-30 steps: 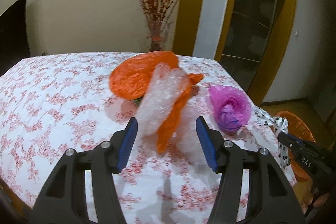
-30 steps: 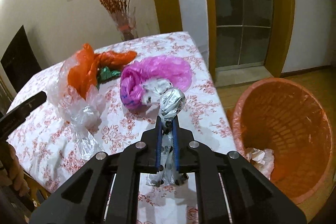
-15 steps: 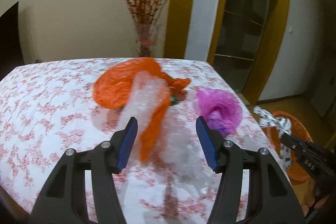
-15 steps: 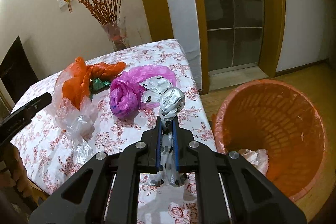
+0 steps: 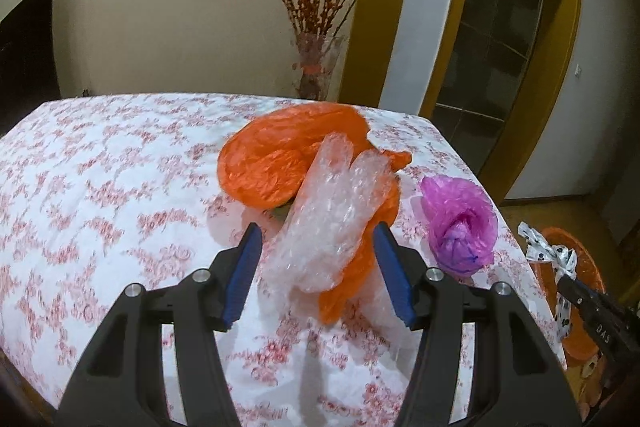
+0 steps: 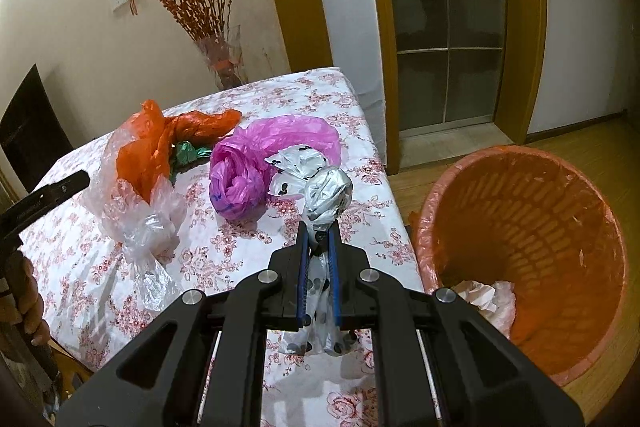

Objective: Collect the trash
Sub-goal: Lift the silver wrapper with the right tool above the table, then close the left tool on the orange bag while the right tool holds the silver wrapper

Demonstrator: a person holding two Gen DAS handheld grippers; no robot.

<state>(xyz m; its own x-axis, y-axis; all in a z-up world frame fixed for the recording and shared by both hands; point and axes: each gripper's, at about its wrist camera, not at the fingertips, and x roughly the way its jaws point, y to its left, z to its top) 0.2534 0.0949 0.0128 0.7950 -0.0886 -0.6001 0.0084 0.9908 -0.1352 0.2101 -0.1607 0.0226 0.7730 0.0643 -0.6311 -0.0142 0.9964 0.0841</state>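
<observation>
Right wrist view: your right hand-held gripper point(image 6: 318, 247) pinches the spotted silver wrapper point(image 6: 326, 197) over the desk point(image 6: 224, 255) edge, short of the orange bin point(image 6: 520, 251). Release early and it drops outside. Your left hand-held gripper point(image 5: 316, 269) gapes around the clear plastic point(image 5: 332, 223), gripping nothing.

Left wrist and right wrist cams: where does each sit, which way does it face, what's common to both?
Left wrist: on the left gripper, facing down across the floral table at the clear-and-orange bag bundle; own open fingers show, right gripper at far right.
Right wrist: on the right gripper, shut on a spotted silver wrapper, table edge ahead, orange bin at right; a hand at lower left.
Shared: bundle, purple bag, bin, branch vase.
</observation>
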